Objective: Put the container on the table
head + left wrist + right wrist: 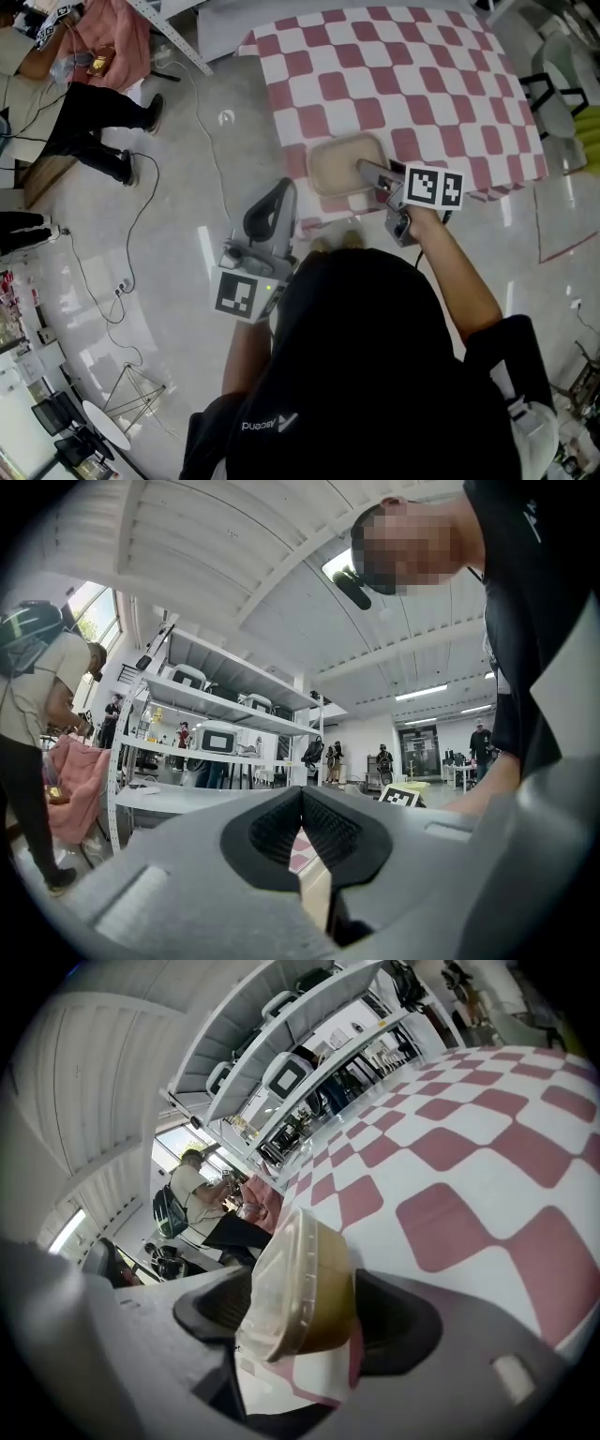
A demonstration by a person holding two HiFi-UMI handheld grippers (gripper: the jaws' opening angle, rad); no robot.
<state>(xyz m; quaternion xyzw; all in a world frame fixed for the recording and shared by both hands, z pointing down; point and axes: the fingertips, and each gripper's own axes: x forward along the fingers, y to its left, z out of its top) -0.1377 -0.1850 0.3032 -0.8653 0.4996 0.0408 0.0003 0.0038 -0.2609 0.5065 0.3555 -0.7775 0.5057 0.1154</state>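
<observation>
A shallow beige container (342, 161) with a clear lid rests on the pink-and-white checkered table (422, 84), close to its near edge. My right gripper (367, 172) reaches over its near right end. In the right gripper view the container (305, 1288) stands between the two jaws of that gripper (305, 1321), which are spread wide, with cloth showing beside its brown wall. My left gripper (281, 192) hangs off the table over the floor, left of the container. In its own view its tips (302, 794) meet and nothing is between them.
A person (94, 103) stands at the far left on the shiny floor, near pink cloth and cables (141, 216). A chair (553, 84) stands by the table's right side. A metal shelf rack (216, 724) lies ahead of the left gripper. A folded stand (131, 394) lies at lower left.
</observation>
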